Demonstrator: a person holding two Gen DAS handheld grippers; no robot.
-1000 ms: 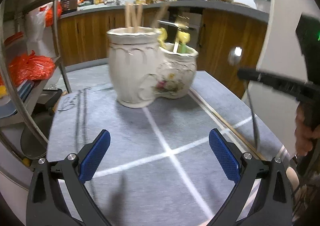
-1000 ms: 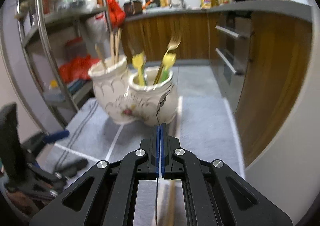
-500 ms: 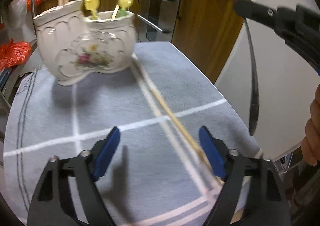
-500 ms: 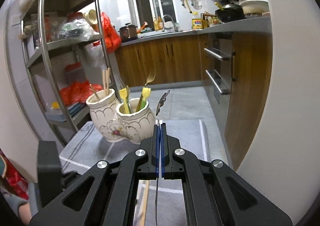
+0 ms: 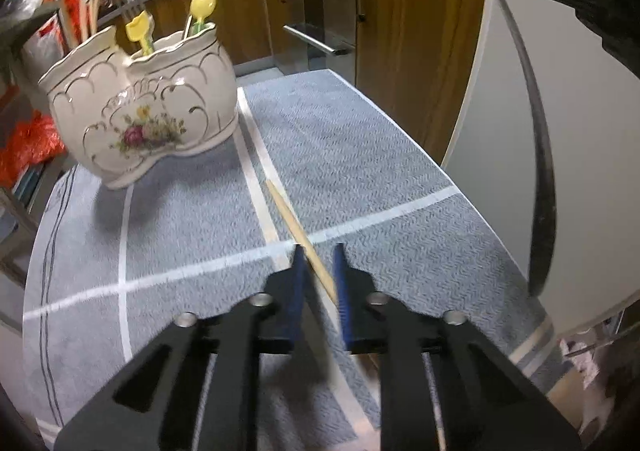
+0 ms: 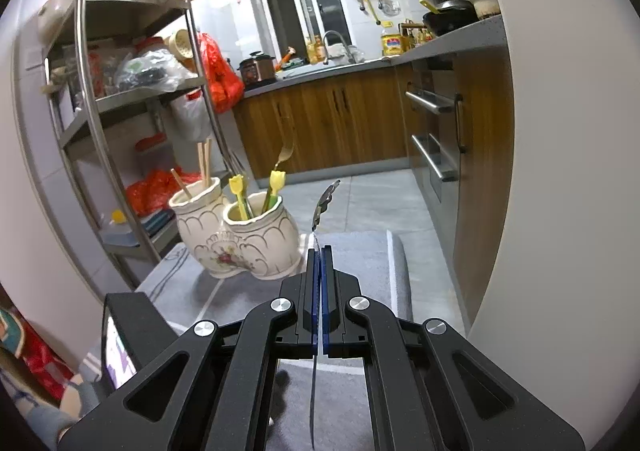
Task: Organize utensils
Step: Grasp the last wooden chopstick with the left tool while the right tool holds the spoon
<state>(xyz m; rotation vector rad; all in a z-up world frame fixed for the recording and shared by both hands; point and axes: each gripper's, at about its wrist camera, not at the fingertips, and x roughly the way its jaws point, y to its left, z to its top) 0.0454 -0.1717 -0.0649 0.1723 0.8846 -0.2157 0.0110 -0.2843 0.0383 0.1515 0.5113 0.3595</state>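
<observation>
A single wooden chopstick lies on the grey mat. My left gripper straddles its near end, jaws closing, with a little space still showing beside the stick. A cream floral ceramic holder stands at the mat's far left. Its taller pot holds chopsticks, its shorter pot yellow-handled forks. My right gripper is shut on a thin metal utensil, raised above the mat. The same utensil hangs at the right of the left wrist view.
A steel shelf rack with bags stands left of the table. Wooden cabinets and an oven front lie beyond. A white wall runs close along the mat's right edge. The left gripper's black body sits low left.
My left gripper moved right along the mat to the chopstick and narrowed its jaws around it. The right gripper drew back and up from the holder, still shut on the metal utensil.
</observation>
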